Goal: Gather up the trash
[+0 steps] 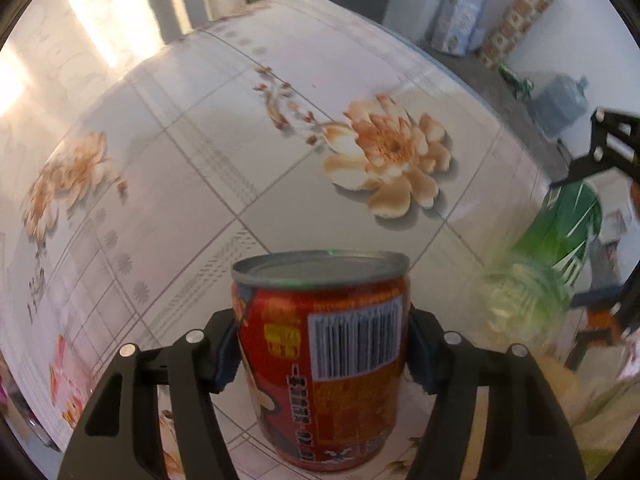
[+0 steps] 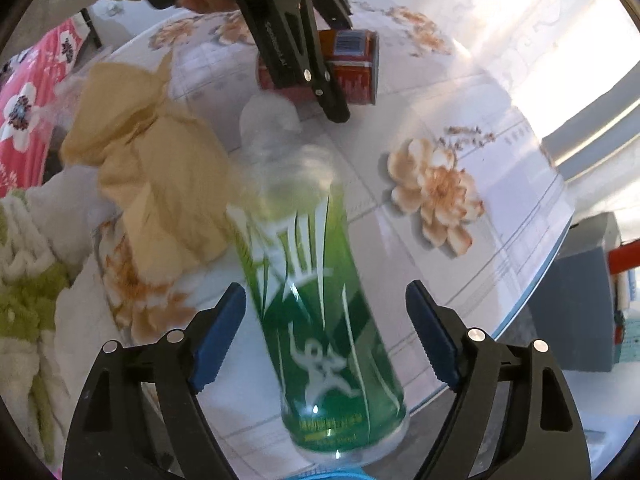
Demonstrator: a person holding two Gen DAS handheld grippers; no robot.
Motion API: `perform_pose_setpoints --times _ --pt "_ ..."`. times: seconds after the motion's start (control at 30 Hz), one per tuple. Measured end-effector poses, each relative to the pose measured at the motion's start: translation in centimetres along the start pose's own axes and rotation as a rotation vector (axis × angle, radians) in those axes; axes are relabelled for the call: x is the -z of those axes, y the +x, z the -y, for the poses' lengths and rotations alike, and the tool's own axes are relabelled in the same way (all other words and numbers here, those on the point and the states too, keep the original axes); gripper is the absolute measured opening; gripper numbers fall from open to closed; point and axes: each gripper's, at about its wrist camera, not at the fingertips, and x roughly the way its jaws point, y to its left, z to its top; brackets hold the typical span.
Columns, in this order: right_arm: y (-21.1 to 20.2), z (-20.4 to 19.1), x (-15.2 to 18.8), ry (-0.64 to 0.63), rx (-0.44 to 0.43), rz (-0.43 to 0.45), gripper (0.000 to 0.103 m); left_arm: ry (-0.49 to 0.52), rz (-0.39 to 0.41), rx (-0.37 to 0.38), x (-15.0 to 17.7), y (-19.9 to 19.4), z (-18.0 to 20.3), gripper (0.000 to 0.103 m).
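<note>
A red drink can (image 1: 324,360) with a barcode stands upright between the fingers of my left gripper (image 1: 322,350), which is shut on it just above the flowered tabletop (image 1: 280,152). The can also shows in the right wrist view (image 2: 356,68), behind the left gripper's black fingers (image 2: 296,44). A green plastic bottle (image 2: 320,292) lies blurred between the wide-apart blue pads (image 2: 216,340) of my right gripper (image 2: 326,336), which is open and not touching it. The bottle shows at the right in the left wrist view (image 1: 560,236).
A crumpled tan paper bag (image 2: 160,160) lies left of the bottle. A white and green knit cloth (image 2: 28,280) and a pink flowered fabric (image 2: 28,96) are at the left. The table edge (image 2: 552,280) runs on the right. Boxes (image 1: 460,12) and a water jug (image 1: 564,100) stand on the floor.
</note>
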Motion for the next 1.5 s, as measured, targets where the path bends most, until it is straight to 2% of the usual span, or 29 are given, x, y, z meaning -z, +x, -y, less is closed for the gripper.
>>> perform_pose_setpoints --times 0.17,0.33,0.47,0.67,0.8,0.93,1.1,1.17,1.27,1.5 --pt "1.0 0.5 -2.5 0.001 0.041 -0.017 0.079 -0.066 0.055 0.011 0.3 -1.7 -0.5 0.064" --pt "2.2 -0.6 -3.1 0.007 0.085 -0.043 0.064 -0.116 0.118 0.021 1.3 -3.4 -0.9 0.064" --pt "2.4 -0.9 -3.1 0.023 0.101 -0.034 0.061 -0.119 0.165 0.001 2.5 -4.9 -0.3 0.064" --pt "2.3 -2.0 -3.1 0.033 0.156 -0.054 0.060 -0.151 0.296 0.005 4.2 -6.5 -0.3 0.064" --pt "1.5 -1.8 -2.4 0.078 0.189 -0.066 0.060 -0.264 0.420 0.025 5.0 -6.4 -2.1 0.064" --pt "1.3 -1.5 -2.2 0.110 0.191 -0.069 0.059 -0.320 0.519 0.002 6.1 -5.6 -3.4 0.064" --pt "1.8 -1.6 -2.4 0.100 0.191 -0.066 0.059 -0.343 0.521 -0.010 6.8 -4.5 -3.3 0.064" --pt "1.8 -1.6 -2.4 0.103 0.187 -0.063 0.059 -0.321 0.536 -0.022 7.1 -4.6 -2.9 0.064" --pt "2.4 -1.2 -2.5 0.108 0.185 -0.059 0.059 -0.259 0.467 -0.045 6.9 -4.2 -1.6 0.064" --pt "2.5 -0.8 -2.5 0.127 0.182 -0.045 0.059 -0.240 0.403 -0.066 6.8 -4.3 -0.9 0.067"
